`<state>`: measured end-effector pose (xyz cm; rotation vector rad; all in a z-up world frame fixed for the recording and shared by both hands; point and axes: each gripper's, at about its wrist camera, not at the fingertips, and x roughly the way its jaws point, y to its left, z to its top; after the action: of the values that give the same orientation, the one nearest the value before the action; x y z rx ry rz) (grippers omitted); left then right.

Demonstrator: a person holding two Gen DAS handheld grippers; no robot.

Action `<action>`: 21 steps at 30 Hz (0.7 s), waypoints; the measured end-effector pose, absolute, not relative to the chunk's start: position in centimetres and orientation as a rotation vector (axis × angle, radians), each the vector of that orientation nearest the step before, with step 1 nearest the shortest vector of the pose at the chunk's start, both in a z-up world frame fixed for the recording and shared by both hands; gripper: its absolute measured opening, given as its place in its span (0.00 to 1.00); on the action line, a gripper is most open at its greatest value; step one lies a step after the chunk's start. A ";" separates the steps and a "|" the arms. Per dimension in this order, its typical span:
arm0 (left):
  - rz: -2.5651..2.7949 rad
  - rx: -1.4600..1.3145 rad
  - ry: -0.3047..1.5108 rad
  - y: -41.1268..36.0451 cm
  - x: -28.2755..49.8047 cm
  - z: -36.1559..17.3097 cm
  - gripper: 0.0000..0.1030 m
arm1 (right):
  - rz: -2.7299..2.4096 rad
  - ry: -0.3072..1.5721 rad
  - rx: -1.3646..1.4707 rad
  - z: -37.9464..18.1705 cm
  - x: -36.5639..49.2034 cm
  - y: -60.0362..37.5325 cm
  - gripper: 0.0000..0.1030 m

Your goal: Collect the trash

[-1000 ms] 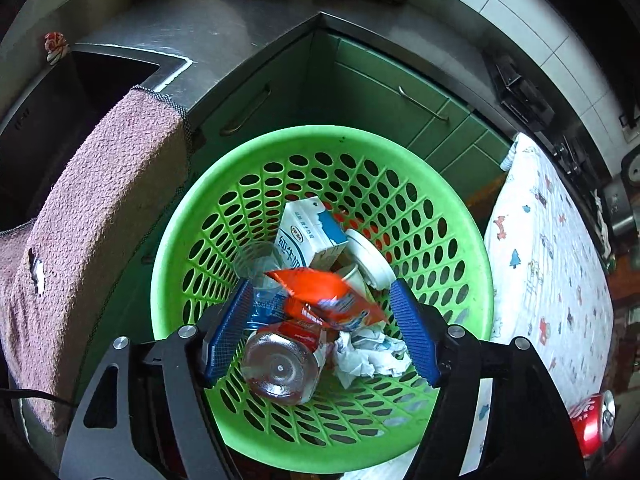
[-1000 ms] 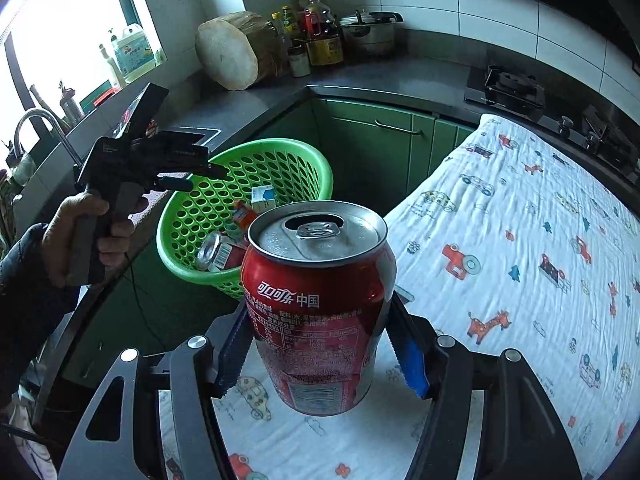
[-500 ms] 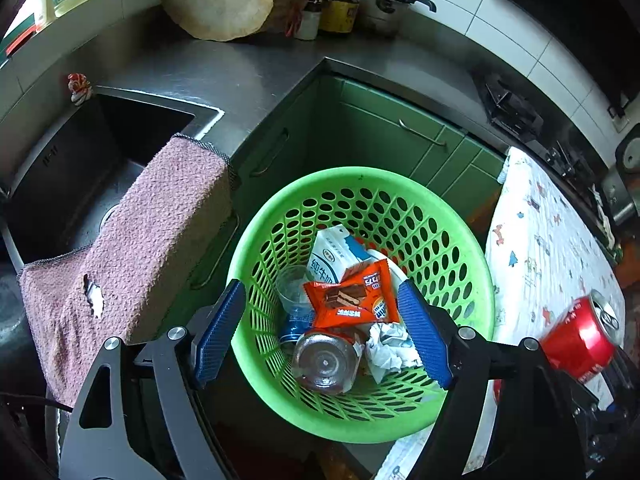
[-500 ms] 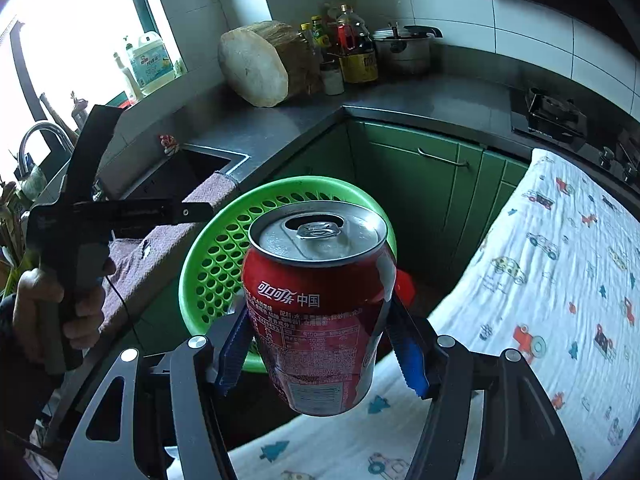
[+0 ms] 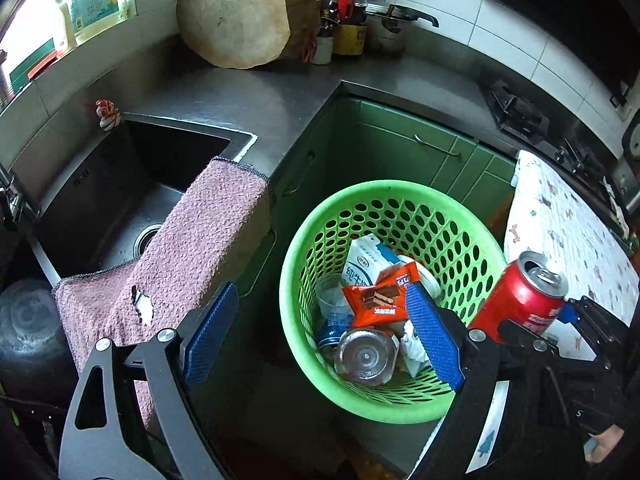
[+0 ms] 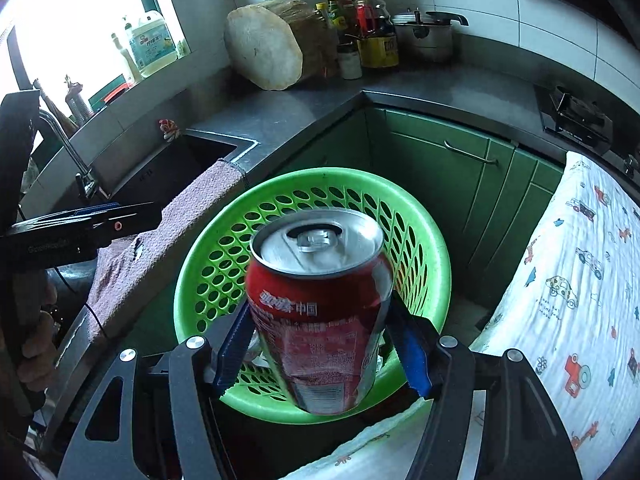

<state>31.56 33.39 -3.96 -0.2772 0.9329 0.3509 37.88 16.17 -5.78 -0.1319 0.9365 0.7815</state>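
A green perforated basket stands on the floor between the green cabinets and the table; it also shows in the right wrist view. It holds a milk carton, an orange snack wrapper, a clear bottle and crumpled paper. My right gripper is shut on a red soda can and holds it above the basket's near rim; the can also shows in the left wrist view. My left gripper is open and empty, high above the basket's left side.
A steel sink with a pink towel over its edge lies left of the basket. A table with a printed white cloth is on the right. A wooden block, bottles and a pot stand on the far counter.
My right gripper has carried the red can from over the table to above the basket. My left gripper has risen and drawn back to the left of the basket, still open.
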 end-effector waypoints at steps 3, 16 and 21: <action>0.352 -0.281 0.935 33.5 31.4 -4.0 0.83 | 0.787 0.929 -0.131 -5.7 37.6 16.1 0.68; 0.342 -0.214 0.913 30.9 29.9 -2.7 0.86 | 0.819 0.881 -0.078 -3.0 33.8 12.4 0.74; 0.336 -0.204 0.889 28.9 28.5 -1.9 0.90 | 0.813 0.859 -0.077 -1.7 31.1 9.8 0.79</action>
<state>28.52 28.89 -1.89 -0.2044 0.8894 0.3362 31.07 9.81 -1.66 -0.0765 0.8594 0.8127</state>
